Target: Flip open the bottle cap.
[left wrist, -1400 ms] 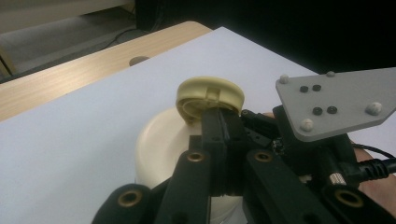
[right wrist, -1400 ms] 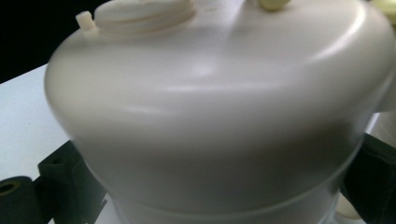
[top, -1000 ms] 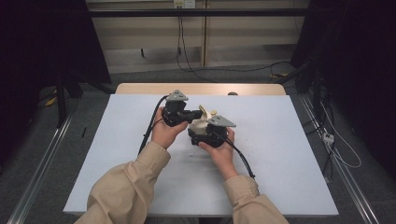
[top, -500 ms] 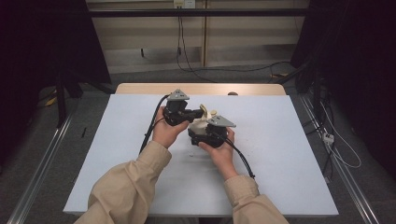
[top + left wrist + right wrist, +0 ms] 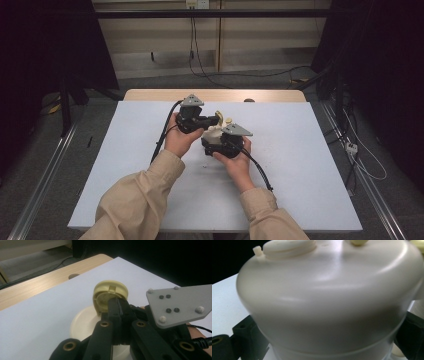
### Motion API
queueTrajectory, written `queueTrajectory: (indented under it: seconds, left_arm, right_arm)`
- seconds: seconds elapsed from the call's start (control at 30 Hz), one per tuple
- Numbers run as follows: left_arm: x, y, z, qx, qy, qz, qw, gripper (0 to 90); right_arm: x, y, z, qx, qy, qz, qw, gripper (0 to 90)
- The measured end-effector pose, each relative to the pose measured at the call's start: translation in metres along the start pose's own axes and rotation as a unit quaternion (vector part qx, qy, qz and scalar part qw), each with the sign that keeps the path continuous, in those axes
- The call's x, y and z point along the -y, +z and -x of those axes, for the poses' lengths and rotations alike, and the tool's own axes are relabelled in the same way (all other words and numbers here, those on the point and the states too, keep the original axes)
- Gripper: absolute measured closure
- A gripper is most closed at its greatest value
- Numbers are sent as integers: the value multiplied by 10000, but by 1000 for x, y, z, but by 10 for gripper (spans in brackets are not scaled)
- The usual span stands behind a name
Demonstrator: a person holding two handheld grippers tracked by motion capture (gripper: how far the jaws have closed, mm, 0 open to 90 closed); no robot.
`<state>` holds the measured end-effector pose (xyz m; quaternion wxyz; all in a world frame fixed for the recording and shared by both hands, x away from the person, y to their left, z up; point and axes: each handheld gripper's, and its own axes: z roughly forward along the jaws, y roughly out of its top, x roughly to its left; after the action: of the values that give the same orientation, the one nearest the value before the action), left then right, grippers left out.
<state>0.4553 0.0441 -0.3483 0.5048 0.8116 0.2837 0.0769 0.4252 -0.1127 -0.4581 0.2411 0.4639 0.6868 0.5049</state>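
While the left gripper [image 5: 117, 305] pinches an unmarked yellow cap [image 5: 110, 291], the right gripper [image 5: 216, 141] clamps a label-free white container [image 5: 329, 297].

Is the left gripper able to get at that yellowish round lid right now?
Yes, it looks that way: the left gripper already has its jaws shut on the edge of the lid, which stands up above the white container in the right gripper. Nothing blocks it.

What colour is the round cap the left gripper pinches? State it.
Pale yellow: the round cap shows best in the left gripper view, darker than the cream container.
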Motion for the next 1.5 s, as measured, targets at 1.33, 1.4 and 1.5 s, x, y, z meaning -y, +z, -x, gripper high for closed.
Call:
queueTrajectory:
  seconds: [1.33, 1.4, 1.5]
  left_arm:
    - [2, -2, -2, -42, -136, 140, 9998, 644]
    - [3, -1, -2, -71, -161, 107, 9998, 597]
    - [4, -2, -2, -61, -157, 98, 9998, 563]
  right_arm:
    - [-1, -4, 1, -26, 190, -131, 9997, 20]
    - [-1, -5, 1, -30, 178, -161, 9997, 20]
    - [-2, -6, 1, -35, 150, -191, 9997, 22]
